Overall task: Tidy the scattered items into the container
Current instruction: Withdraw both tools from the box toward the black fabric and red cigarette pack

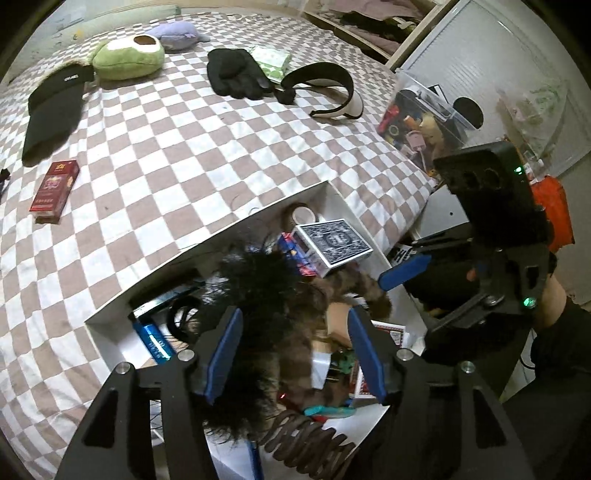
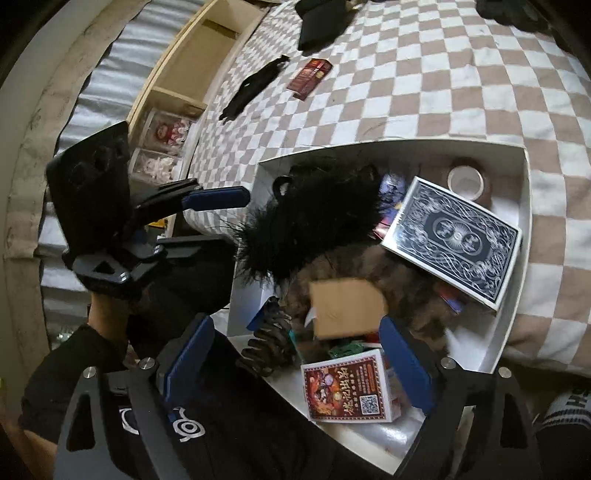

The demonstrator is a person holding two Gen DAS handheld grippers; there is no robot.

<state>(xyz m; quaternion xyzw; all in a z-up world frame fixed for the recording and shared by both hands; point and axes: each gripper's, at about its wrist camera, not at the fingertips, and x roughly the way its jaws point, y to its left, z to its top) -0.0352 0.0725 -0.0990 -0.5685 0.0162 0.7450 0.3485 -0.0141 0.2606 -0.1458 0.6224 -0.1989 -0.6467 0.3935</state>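
Note:
A white box point(image 1: 221, 236) point(image 2: 528, 221) rests on the checked bedspread. It holds a navy card pack point(image 1: 332, 245) point(image 2: 454, 236), a tape roll point(image 2: 467, 181), a black fluffy item point(image 1: 258, 288) point(image 2: 317, 221), brown fur and a red card box point(image 2: 347, 391). My left gripper point(image 1: 295, 354) hovers open over the fluffy item. My right gripper point(image 2: 297, 365) hangs open above the box's near end. Still on the bed lie a red box point(image 1: 55, 188) point(image 2: 310, 77), black beanie point(image 1: 51, 114), avocado plush point(image 1: 129, 59), purple plush point(image 1: 177, 35), black glove point(image 1: 236, 74) and visor point(image 1: 325, 92).
A green tissue pack point(image 1: 271, 61) lies beside the glove, and a black strap point(image 2: 251, 88) near the bed's edge. A clear plastic bin point(image 1: 424, 122) of small items stands off the bed's corner. A wooden shelf point(image 2: 195, 62) runs along the bedside.

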